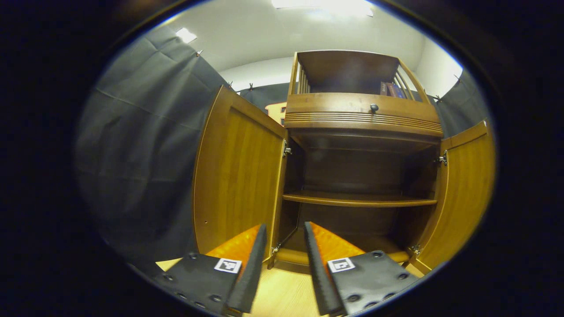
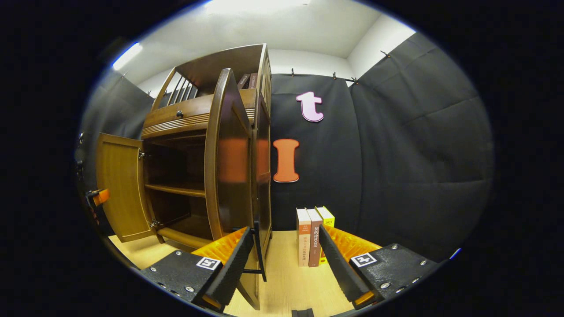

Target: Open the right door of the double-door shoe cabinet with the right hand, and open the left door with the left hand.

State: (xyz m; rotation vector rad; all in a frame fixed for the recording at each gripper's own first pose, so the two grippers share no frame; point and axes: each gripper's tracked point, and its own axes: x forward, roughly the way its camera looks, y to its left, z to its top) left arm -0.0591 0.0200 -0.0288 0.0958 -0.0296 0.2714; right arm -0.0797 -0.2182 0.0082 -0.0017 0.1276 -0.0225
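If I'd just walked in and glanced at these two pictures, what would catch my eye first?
Probably the wooden shoe cabinet standing wide open: its left door and right door are both swung out, baring a dark inside with one shelf. Next, the left gripper with its open black and orange fingers low in the left gripper view. In the right gripper view, three upright books stand on the floor beside the cabinet.

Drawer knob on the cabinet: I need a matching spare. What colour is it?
The drawer knob is dark, near black, against the brown wood; the left gripper view shows it best.
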